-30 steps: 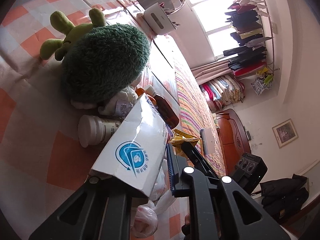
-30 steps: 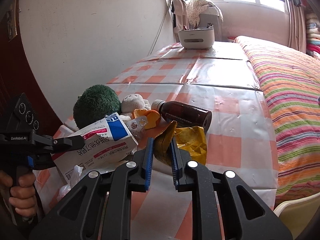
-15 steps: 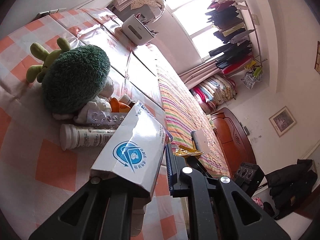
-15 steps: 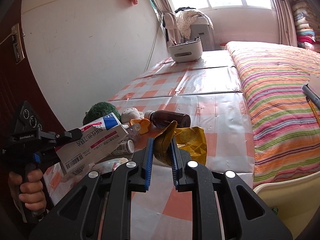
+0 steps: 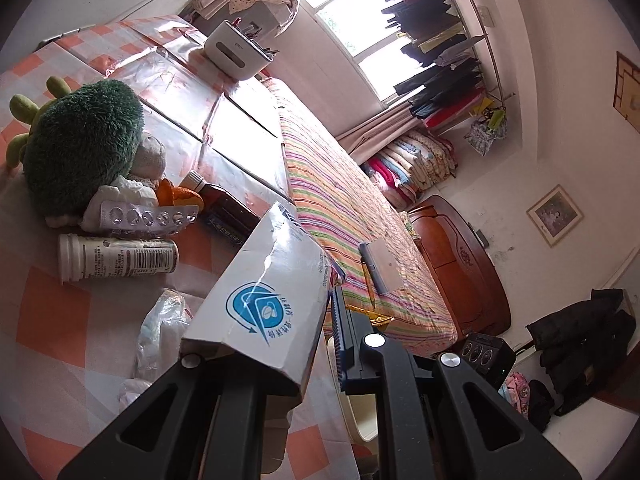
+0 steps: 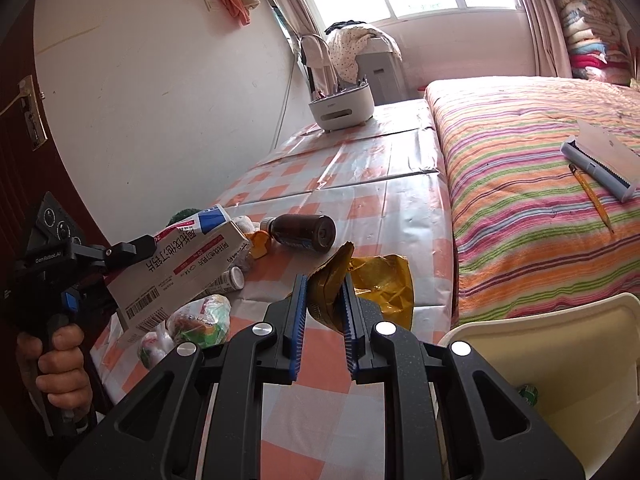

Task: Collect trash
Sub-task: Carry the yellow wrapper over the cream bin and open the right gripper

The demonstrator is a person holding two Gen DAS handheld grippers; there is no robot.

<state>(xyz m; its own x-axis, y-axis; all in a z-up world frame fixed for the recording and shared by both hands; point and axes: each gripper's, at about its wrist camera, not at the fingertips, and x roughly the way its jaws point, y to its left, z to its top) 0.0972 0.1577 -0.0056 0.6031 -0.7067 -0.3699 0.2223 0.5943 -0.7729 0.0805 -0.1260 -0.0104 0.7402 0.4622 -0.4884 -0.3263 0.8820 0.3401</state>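
Left gripper [image 5: 276, 344] clamps medicine box [image 5: 264, 300]; right gripper [image 6: 324, 320] pinches yellow wrapper [image 6: 376, 284]. Risk: wrapper slips free short of bin [image 6: 560, 344].

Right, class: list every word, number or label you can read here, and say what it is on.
"GenRobot.AI": left gripper body.
"14": medicine box; its Chinese print and barcode digits are too small to read.
White tube: label blurred.
Brown bottle: label unreadable.
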